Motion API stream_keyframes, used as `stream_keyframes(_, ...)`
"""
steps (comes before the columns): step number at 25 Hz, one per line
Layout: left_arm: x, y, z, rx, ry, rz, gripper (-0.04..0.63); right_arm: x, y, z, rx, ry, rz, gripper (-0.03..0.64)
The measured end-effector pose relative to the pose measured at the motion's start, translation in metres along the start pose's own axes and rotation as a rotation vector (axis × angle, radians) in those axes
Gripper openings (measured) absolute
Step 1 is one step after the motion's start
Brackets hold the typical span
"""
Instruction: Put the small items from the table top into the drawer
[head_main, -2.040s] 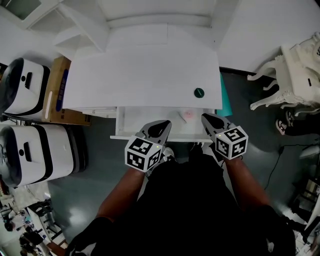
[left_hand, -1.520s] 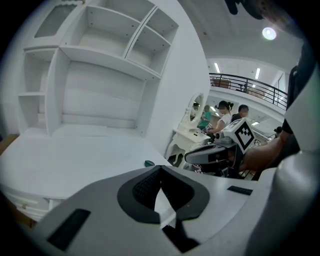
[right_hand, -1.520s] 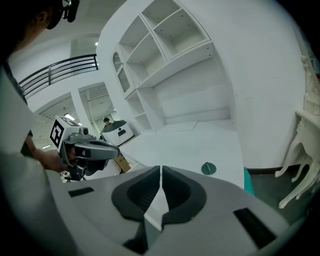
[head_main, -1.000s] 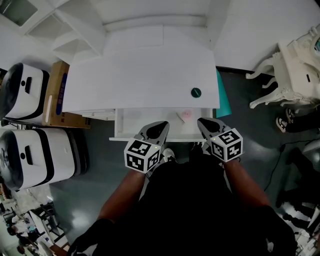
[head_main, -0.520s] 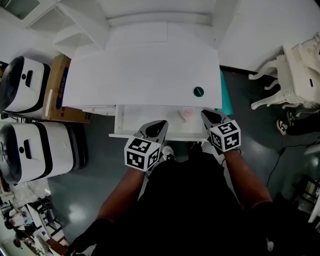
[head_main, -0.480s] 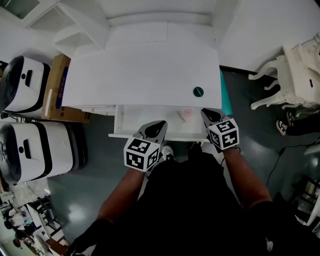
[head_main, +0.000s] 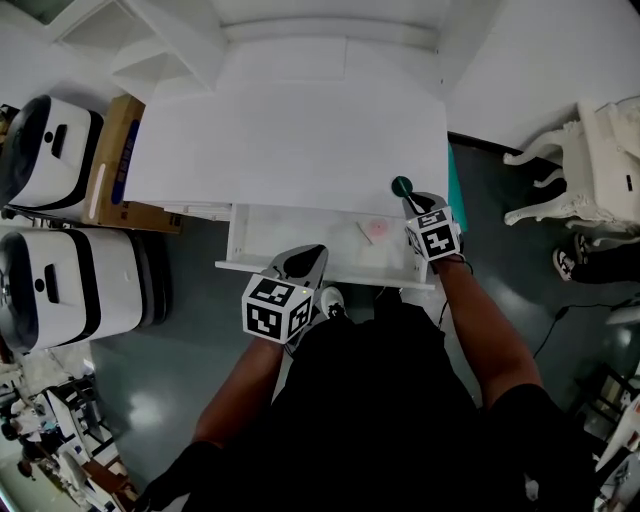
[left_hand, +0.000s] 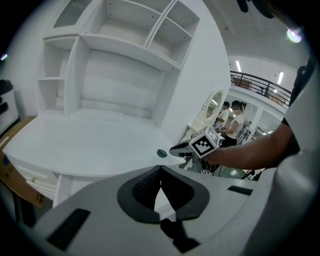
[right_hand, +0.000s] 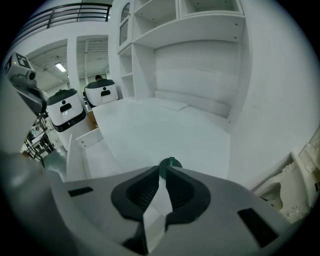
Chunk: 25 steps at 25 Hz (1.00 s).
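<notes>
Head view shows the small green disc (head_main: 401, 185) lying flat on the white counter (head_main: 290, 130), close to its front right corner and well apart from anything else on that surface. Just behind and below it, the drawer (head_main: 320, 268) stands pulled out, with a small pink item (head_main: 376, 230) already lying near its right end.

The right hand-held gripper (head_main: 410, 200) hangs right over the disc's near side, pointing steeply down; in the right gripper view the disc sits just beyond the tips, not between them. Its jaws are pressed almost together, only a thin slit showing, and they hold nothing. The left hand-held gripper (head_main: 312, 255) waits over the drawer's front edge, its tips meeting and empty too.

What worries me is those nearly closed jaws. If they come down as they are, they will land on the disc or nudge it instead of straddling it. The thing looks thin and smooth, so a push could send it skating off the nearby edge onto the floor. I'd say the jaws need to spread before they drop.
</notes>
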<state>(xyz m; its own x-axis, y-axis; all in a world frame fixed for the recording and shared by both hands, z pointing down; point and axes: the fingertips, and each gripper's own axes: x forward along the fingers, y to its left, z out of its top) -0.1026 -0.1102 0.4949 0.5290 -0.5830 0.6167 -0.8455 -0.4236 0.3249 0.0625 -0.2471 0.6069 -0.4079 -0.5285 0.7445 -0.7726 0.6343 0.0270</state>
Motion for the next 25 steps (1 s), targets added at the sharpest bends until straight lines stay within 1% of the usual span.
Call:
stream_keyframes(3,0.001,0.004,-0.006,-0.017,0.017,0.014,0.011,0.016,-0.007,0.000,-0.013,0.021,-0.008,0.035)
stream_keyframes(12,0.003,0.008,-0.004,-0.044,0.014,0.035,0.011,0.050,-0.013,-0.016,0.007,0.140,0.013,0.057)
stream_keyframes(15,0.002,0.010,-0.003,-0.050,0.012,0.042,0.011,0.053,-0.015,-0.017,0.019,0.151,0.015,0.057)
stream_keyframes(22,0.001,0.012,-0.006,-0.051,0.012,0.044,0.011,0.052,-0.015,-0.017,0.003,0.154,0.046,0.054)
stream_keyframes(25,0.000,0.012,-0.006,-0.045,0.012,0.040,0.011,0.049,-0.013,-0.016,-0.004,0.141,0.043,0.029)
